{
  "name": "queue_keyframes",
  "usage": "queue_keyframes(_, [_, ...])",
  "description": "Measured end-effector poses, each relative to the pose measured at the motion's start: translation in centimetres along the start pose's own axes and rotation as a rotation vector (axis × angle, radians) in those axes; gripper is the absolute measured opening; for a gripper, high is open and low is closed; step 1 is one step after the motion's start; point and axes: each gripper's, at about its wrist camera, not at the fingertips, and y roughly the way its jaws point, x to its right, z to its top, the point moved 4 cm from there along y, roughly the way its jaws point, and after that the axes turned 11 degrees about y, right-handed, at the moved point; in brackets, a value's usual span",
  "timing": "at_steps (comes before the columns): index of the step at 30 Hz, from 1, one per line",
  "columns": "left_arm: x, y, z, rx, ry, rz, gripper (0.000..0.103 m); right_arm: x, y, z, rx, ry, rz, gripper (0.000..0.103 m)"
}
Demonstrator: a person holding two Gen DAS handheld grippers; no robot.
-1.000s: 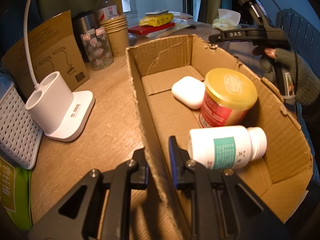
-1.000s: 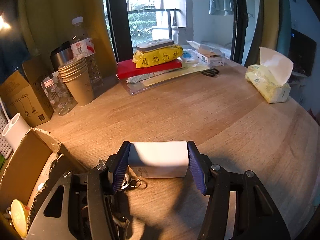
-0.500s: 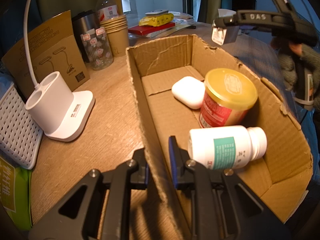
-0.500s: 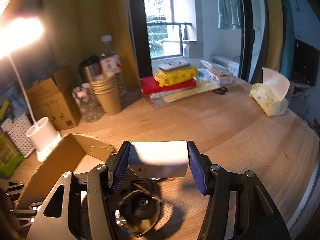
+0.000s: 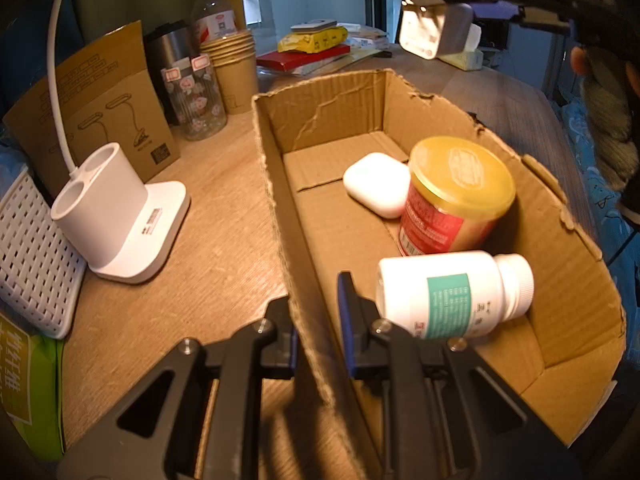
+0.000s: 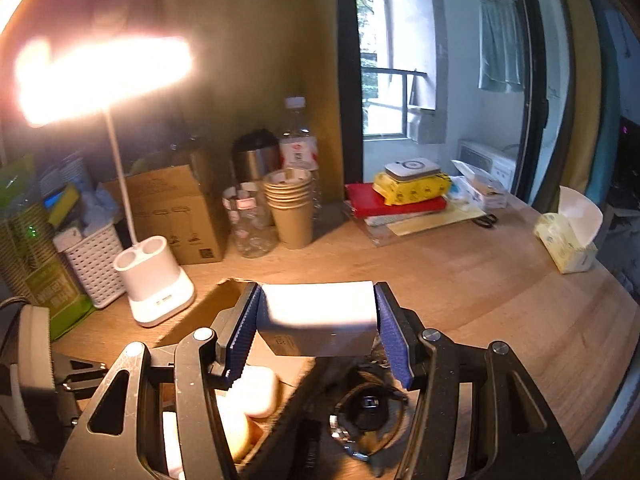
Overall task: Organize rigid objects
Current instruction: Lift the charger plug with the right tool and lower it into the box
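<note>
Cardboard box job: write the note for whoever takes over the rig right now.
Left gripper: shut on the cardboard box wall, steadying it.
Right gripper: shut on a white charger block, held above the box's far end.
In the box: white earbud case, yellow-lidded jar, white pill bottle on its side.
Left: lower the block into the box and release.

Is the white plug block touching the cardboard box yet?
Apart. The left wrist view shows the white plug block in the right claw, high above the cardboard box.
</note>
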Motion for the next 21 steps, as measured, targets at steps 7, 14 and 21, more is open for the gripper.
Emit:
queue_keyframes(7, [0.0,0.0,0.0,0.000,0.000,0.000,0.017,-1.9,-0.4,-0.3,0.000,-0.020,0.040,0.059])
queue_keyframes(14, [0.0,0.0,0.0,0.000,0.000,0.000,0.017,-3.9,-0.3,-1.1,-0.011,-0.036,0.089,0.059])
queue_keyframes(21, [0.0,0.0,0.0,0.000,0.000,0.000,0.017,-4.9,0.7,-2.1,-0.040,-0.059,0.097,0.059])
